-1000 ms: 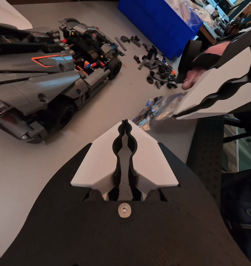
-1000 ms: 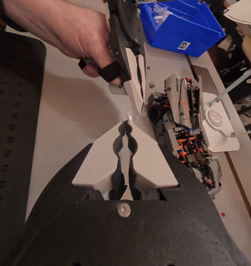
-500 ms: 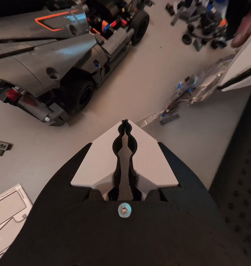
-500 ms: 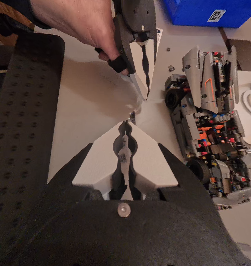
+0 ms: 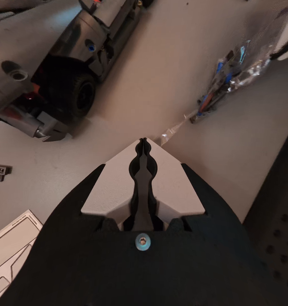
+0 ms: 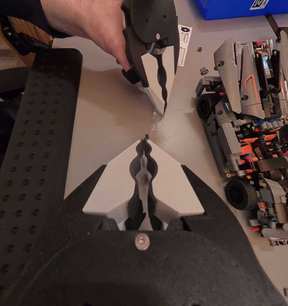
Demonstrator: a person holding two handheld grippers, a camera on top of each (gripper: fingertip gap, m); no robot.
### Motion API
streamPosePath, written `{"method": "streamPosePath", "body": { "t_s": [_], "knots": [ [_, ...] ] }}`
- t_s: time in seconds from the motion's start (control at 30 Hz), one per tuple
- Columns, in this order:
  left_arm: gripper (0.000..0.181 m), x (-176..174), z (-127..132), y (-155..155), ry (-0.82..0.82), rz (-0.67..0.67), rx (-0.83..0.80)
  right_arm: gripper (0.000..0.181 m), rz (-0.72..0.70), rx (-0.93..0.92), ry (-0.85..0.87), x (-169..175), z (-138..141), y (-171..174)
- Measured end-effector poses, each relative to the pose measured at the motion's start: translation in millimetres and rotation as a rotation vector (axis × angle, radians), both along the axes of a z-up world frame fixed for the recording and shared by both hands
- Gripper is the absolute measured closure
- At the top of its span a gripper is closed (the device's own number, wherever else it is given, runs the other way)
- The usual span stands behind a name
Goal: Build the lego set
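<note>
We hold the clear parts bag [image 5: 229, 79] stretched between both closed grippers, left gripper [image 5: 143, 139] and right gripper [image 6: 144, 140], the car [image 6: 249, 132] at three o'clock; next, probably, pull apart to tear it.

Parts bag [image 5: 226, 79] betw. both claws, lego car [image 6: 255, 140] to its right

Two matching tools here. The left claw [image 5: 143, 139] shows white, faceted fingers [image 5: 116, 185] lined with wavy black pads, set in a broad black textured body with one silver hex screw [image 5: 142, 242] at the centre. The right claw [image 6: 144, 140] looks identical, screw [image 6: 142, 242] included. A black strap [image 6: 131, 77] loops one finger of the hand [image 6: 90, 19], dark sleeve [image 6: 30, 14] behind.
</note>
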State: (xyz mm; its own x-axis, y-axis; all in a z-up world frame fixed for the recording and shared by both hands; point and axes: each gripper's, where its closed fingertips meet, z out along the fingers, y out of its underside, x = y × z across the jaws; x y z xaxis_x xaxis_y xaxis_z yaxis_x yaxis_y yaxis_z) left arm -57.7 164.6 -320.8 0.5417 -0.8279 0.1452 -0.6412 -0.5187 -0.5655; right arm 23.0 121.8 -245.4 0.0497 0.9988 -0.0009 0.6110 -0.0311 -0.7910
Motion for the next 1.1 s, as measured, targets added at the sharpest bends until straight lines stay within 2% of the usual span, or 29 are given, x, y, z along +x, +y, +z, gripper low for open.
{"method": "streamPosePath", "body": {
  "t_s": [0.07,0.2,0.33,0.43,0.53,0.63,0.67,0.8,0.87,0.93,1.03,1.1],
  "knots": [
    [0.159,0,3,-2,0.021,-0.026,0.001,0.181,-0.006,-0.005,-0.002,0,-1,1],
    [0.135,20,33,-11,-0.065,-0.118,0.085,0.181,-0.020,-0.009,-0.001,-1,0,4],
    [0.128,57,61,-38,-0.165,-0.256,0.152,0.181,-0.024,-0.029,0.031,-5,4,3],
    [0.124,80,59,-53,-0.192,-0.318,0.181,0.181,-0.003,-0.030,0.042,-9,6,-2],
    [0.136,88,48,-54,-0.179,-0.304,0.194,0.181,0.023,-0.033,0.069,-14,12,-10],
    [0.173,92,47,-56,-0.202,-0.293,0.165,0.181,0.037,-0.046,0.095,-17,18,-15],
    [0.179,91,47,-53,-0.200,-0.273,0.159,0.181,0.036,-0.046,0.097,-17,19,-16],
    [0.180,87,50,-49,-0.238,-0.249,0.140,0.181,-0.009,-0.013,0.118,-18,25,-9],
    [0.180,83,51,-45,-0.245,-0.237,0.132,0.160,-0.052,-0.013,0.136,-14,32,0],
    [0.180,81,57,-42,-0.295,-0.223,0.132,0.149,-0.060,-0.032,0.132,-6,34,4],
    [0.180,78,68,-36,-0.361,-0.190,0.128,0.135,-0.095,-0.041,0.128,7,31,18],
    [0.180,76,74,-35,-0.421,-0.179,0.094,0.133,-0.086,-0.114,0.110,14,22,20]
  ]
}}
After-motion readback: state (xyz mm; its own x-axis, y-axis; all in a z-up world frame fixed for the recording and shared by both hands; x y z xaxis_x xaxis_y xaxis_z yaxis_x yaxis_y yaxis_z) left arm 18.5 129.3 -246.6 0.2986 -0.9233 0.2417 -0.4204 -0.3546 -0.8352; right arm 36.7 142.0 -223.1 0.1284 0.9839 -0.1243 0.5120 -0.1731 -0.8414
